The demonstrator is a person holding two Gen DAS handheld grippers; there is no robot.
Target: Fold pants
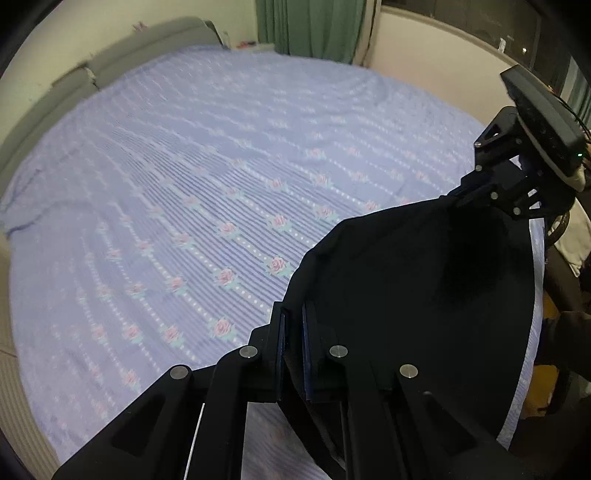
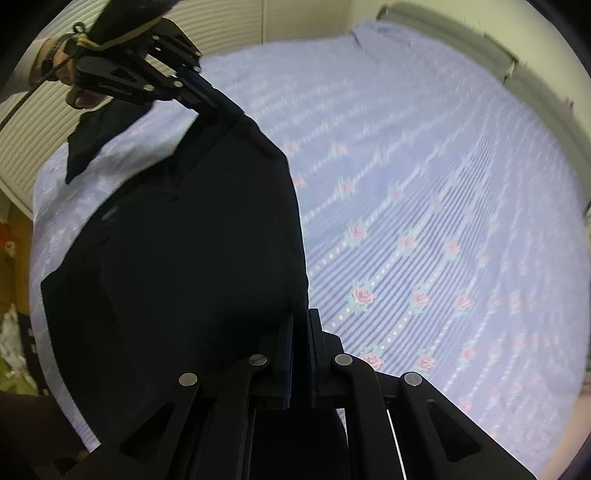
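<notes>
Bed with lilac striped sheet printed with pink roses [image 1: 192,206] fills both views, grey padded headboard [image 1: 55,92] at 10 o'clock in the left wrist view. Green curtain [image 1: 314,26] at 12 o'clock there.

Black fabric pants [image 1: 413,280] hang lifted over the sheet, stretched between the two grippers as one broad dark panel. Cloth is plain, matte, hardly any visible seams; top edge runs taut from one grip to the other, slight curve. In the right wrist view the pants [image 2: 184,258] fill 7 to 11 o'clock, and a loose pointed flap [image 2: 88,144] dangles at 10 o'clock below the other gripper.

Left black two-finger gripper [image 1: 293,325]: fingers nearly closed, pinching the pants edge at 6 o'clock. Same gripper seen from the right wrist view [image 2: 210,96], clamped on the upper corner.

Right black two-finger gripper [image 2: 301,328]: narrow gap, cloth edge nipped between the pads. In the left wrist view [image 1: 458,197] it grips the far corner at 3 o'clock.
</notes>
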